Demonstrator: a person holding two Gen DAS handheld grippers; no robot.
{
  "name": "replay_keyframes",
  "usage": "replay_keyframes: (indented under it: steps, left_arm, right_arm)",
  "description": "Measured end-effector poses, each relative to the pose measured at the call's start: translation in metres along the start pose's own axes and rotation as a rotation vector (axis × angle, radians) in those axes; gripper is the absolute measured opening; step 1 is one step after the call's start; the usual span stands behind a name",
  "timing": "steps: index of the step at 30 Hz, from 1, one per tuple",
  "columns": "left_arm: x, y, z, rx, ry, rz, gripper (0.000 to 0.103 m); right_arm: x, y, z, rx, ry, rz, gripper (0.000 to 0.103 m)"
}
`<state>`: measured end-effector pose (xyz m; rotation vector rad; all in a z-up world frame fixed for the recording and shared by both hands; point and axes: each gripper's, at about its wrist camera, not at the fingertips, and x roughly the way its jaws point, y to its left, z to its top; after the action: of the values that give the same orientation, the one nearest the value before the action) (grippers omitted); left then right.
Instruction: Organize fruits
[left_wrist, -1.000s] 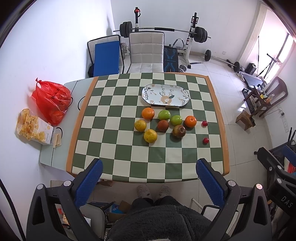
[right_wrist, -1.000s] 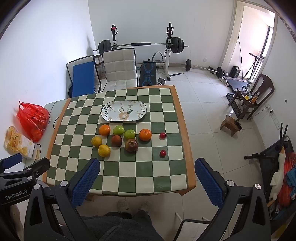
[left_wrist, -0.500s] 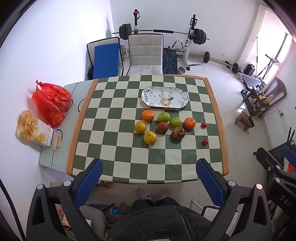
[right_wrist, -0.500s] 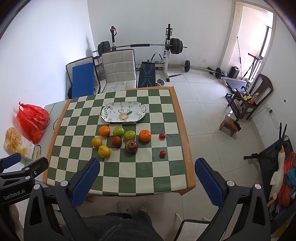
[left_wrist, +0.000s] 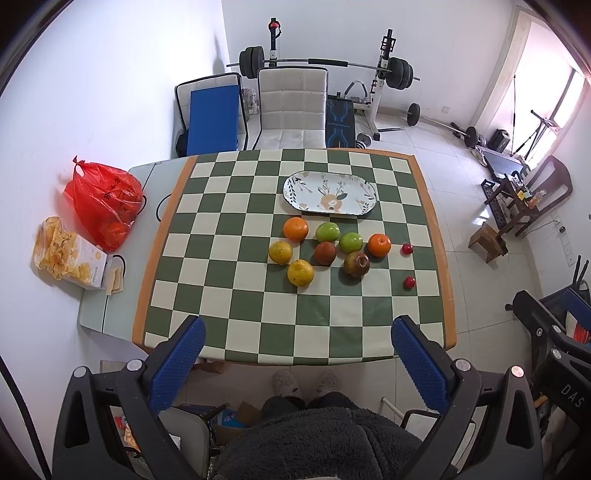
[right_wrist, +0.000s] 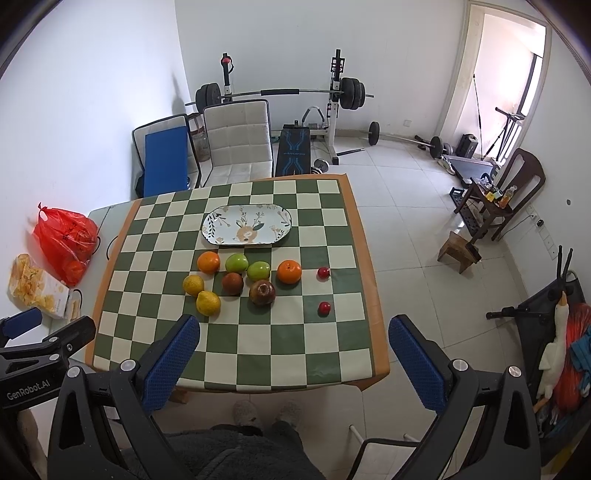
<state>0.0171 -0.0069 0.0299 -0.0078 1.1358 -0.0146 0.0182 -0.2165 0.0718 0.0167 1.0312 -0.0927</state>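
Fruit is being viewed from high above in the left wrist picture: the left gripper (left_wrist: 295, 350) is being held well back from the table (left_wrist: 439, 258), its jaws spread wide and nothing gripped, probably so that the whole layout can be taken in before a piece is chosen. A plate (left_wrist: 330, 192) is lying bare toward the far side, seemingly the place meant for the fruit. Just in front of it two oranges (left_wrist: 296, 229), two green apples (left_wrist: 327, 232), two yellow citrus (left_wrist: 300, 273), a reddish fruit (left_wrist: 325, 253) and a brown fruit (left_wrist: 356, 263) are being left in a loose cluster on the cloth, with two small red fruits (left_wrist: 406, 249) set apart to the right. A red bag (left_wrist: 103, 201) and a snack box (left_wrist: 70, 254) are lying off the cloth at the left. In the right wrist picture the right gripper (right_wrist: 293, 350) is likewise being held high and wide open, empty, over the near table edge. The same cluster is being seen between the blue fingers (right_wrist: 171, 363), with the nearest yellow citrus just beyond the left one, and the small red fruits nearer the right side, so those are judged the easier reach for this gripper. No fruit is yet lying on the plate, so the sorting is judged not begun.
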Motion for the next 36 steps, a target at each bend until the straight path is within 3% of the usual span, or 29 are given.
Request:
replay_keyframes:
  steps: [13,31,36]
  left_arm:
    - [-0.007,-0.001,0.002,-0.006,-0.013,-0.005,0.103]
    - [0.0,-0.001,-0.003,-0.023,-0.017,-0.003,0.103]
    - [0.023,0.004,0.014,-0.044,-0.081,0.083,0.103]
  right_arm:
    - [0.0,0.002,-0.004,-0.004,-0.007,-0.005,0.103]
    - [-0.018,0.004,0.041,0.001,0.0,0.013,0.103]
    - [0.002,-0.002,0.058,0.013,-0.045,0.039,0.103]
